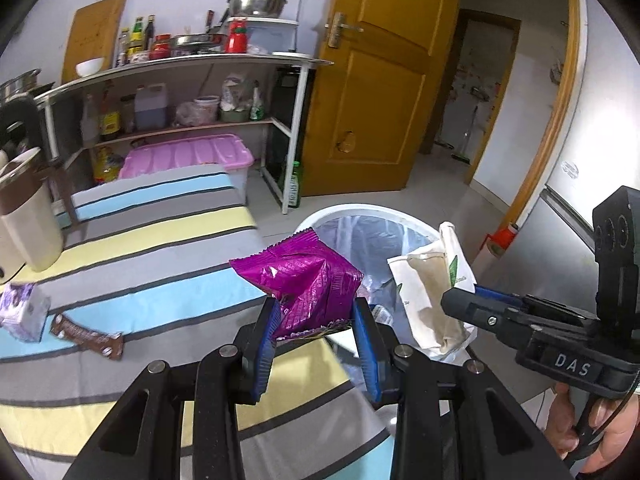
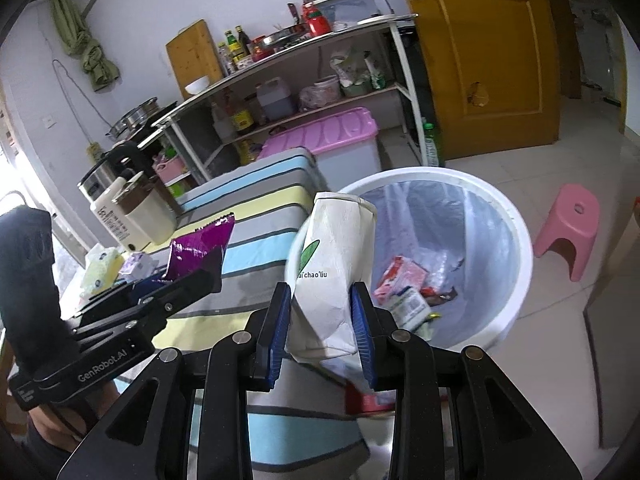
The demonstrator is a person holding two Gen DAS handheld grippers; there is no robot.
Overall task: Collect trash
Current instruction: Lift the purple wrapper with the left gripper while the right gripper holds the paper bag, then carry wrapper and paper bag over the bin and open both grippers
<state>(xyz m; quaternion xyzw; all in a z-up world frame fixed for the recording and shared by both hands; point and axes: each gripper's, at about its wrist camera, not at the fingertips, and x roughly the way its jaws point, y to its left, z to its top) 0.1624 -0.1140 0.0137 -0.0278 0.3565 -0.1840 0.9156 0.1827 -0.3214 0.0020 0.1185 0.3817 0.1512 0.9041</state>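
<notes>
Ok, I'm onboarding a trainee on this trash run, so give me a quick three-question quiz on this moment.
1. True or false: the left gripper is shut on a purple wrapper.
2. What does the right gripper hold: A) a white paper bag, B) a bottle, C) a bowl?
3. Fill in: the white bin stands beside the ____ tablecloth.

Key: 1 true; 2 A; 3 striped.

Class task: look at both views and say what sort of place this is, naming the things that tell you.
Probably a home kitchen corner: a metal shelf rack holding sauce bottles and a steel bowl, beside a wooden door.
</notes>
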